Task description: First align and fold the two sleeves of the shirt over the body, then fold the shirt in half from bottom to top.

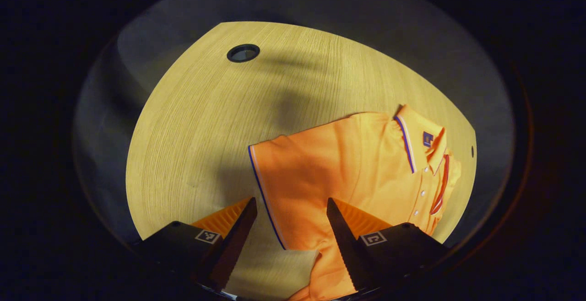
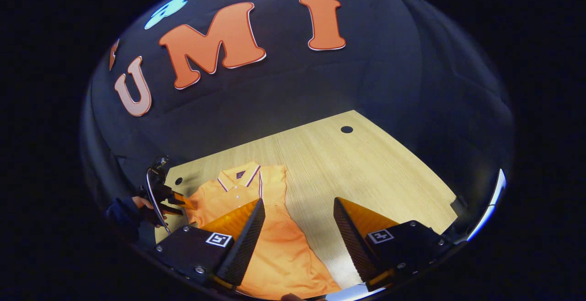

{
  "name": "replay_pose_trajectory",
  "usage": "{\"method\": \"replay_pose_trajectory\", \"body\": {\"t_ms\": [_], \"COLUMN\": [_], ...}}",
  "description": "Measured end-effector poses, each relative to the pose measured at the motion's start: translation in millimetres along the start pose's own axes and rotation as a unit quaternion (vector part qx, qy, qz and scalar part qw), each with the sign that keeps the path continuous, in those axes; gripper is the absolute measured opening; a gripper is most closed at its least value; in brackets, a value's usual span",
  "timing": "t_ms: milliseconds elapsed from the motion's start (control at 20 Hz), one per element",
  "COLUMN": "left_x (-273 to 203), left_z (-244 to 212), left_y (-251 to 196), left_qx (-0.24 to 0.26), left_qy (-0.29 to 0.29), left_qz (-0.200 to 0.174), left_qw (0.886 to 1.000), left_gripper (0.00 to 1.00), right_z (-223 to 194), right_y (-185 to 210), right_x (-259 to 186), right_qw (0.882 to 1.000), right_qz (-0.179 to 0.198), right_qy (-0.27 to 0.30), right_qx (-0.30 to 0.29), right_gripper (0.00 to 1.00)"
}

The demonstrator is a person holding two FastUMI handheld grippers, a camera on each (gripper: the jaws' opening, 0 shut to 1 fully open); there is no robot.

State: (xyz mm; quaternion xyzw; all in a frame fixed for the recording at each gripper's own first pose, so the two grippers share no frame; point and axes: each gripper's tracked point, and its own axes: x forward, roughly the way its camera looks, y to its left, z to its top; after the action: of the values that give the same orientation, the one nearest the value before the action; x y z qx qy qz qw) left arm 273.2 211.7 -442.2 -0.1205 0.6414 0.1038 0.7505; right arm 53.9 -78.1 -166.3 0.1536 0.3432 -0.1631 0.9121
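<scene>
Left claw over the sleeve

The orange shirt lies flat on the worktop; its sleeve sits at 12 o'clock from the left claw, jaws apart and nearer; the right claw gapes empty.

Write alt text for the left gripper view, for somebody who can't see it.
An orange polo shirt lies on a light wooden table, its striped-edged sleeve spread flat toward the middle of the table. The left gripper hovers open just above that sleeve's edge, holding nothing. A round cable hole sits at the table's far side.
</scene>
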Motion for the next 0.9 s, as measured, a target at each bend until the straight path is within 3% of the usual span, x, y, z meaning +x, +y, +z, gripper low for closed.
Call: {"method": "replay_pose_trajectory", "body": {"t_ms": [100, 150, 300, 450, 550, 650, 900], "left_x": [3.5, 2.5, 4.1, 3.3, -1.2, -8.6, -36.7], "left_z": [5.7, 4.1, 3.9, 4.4, 5.6, 14.9, 25.4], "left_y": [4.0, 5.8, -6.0, -14.4, -20.4, -26.6, -62.2], "left_qx": [0.007, 0.016, 0.064, 0.102, 0.098, 0.109, 0.164], "left_qy": [-0.003, 0.000, 0.006, 0.002, -0.011, -0.033, -0.068], "left_qz": [0.024, 0.037, 0.030, 0.027, 0.017, 0.004, -0.023], "left_qw": [1.000, 0.999, 0.997, 0.994, 0.995, 0.993, 0.984], "left_gripper": [0.99, 0.88, 0.75, 0.17, 0.17, 0.05, 0.05], "right_z": [0.5, -0.4, -6.2, -13.7, -15.9, -17.7, -20.3], "right_y": [-8.5, -13.1, -23.1, -27.8, -30.4, -34.8, -37.9], "right_x": [-6.1, -8.8, -13.4, -15.0, -16.4, -17.9, -19.1], "right_qw": [1.000, 1.000, 0.999, 0.999, 0.999, 0.999, 0.998], "right_qz": [-0.008, -0.012, -0.020, -0.025, -0.024, -0.029, -0.038], "right_qy": [-0.008, -0.011, -0.011, -0.007, -0.006, -0.007, -0.011], "right_qx": [0.009, 0.013, 0.024, 0.033, 0.037, 0.038, 0.045], "right_gripper": [0.93, 0.93, 0.92, 0.92, 0.93, 0.93, 0.93]}}
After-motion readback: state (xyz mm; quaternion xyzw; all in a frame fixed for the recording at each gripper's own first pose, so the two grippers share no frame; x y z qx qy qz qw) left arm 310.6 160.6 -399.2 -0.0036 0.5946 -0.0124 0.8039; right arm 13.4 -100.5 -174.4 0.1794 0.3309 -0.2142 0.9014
